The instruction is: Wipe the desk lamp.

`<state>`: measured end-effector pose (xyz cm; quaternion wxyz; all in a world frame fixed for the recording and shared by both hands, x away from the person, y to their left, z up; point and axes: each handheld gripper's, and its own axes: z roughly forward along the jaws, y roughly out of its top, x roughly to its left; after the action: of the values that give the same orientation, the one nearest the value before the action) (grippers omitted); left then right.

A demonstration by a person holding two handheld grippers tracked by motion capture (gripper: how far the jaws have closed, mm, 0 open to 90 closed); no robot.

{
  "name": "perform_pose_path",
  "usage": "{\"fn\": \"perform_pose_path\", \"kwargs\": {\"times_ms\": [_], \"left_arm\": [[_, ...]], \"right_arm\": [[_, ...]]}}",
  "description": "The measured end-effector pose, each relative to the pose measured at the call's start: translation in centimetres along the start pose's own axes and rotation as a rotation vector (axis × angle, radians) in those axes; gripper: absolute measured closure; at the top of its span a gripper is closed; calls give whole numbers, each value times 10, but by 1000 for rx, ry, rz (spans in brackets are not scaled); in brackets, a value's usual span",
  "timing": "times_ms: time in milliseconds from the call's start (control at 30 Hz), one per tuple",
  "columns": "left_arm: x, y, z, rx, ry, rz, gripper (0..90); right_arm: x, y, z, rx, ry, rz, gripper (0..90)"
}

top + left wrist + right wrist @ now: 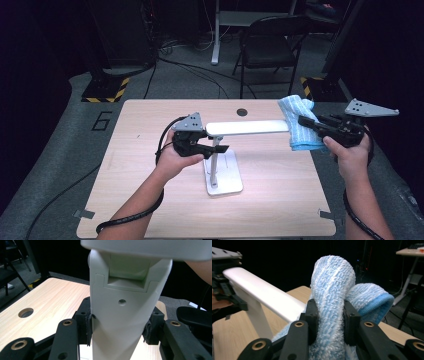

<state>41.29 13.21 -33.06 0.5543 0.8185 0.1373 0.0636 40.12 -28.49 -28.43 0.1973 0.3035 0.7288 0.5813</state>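
Observation:
A white desk lamp stands mid-table on a flat base, its long head lying level and reaching right. My left gripper is shut on the lamp's upright post, pads pressing both sides just under the head's hinge. My right gripper is shut on a blue and white terry towel, held up at the lamp head's right end. In the right gripper view the towel bulges up between the jaws, and the lamp head runs off to the left, touching the towel.
The wooden table has a round cable hole near its far edge. A black folding chair and a desk leg stand beyond it. Cables trail from both grippers off the near edge.

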Motion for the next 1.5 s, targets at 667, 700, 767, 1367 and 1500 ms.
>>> {"fn": "perform_pose_path", "kwargs": {"times_ms": [667,700,767,1367,1500], "left_arm": [[0,-1,5,-25,-7,-9,516],[0,-1,5,-24,-7,-10,516],[0,-1,5,-25,-8,-12,515],[1,-4,3,-32,-7,-19,513],[0,-5,1,-38,-8,-20,512]], "right_arm": [[1,-4,21,34,68,51,699],[5,-2,25,38,83,48,699],[13,3,34,38,116,45,699],[103,47,100,84,277,-71,697],[110,51,105,87,276,-97,696]]}}
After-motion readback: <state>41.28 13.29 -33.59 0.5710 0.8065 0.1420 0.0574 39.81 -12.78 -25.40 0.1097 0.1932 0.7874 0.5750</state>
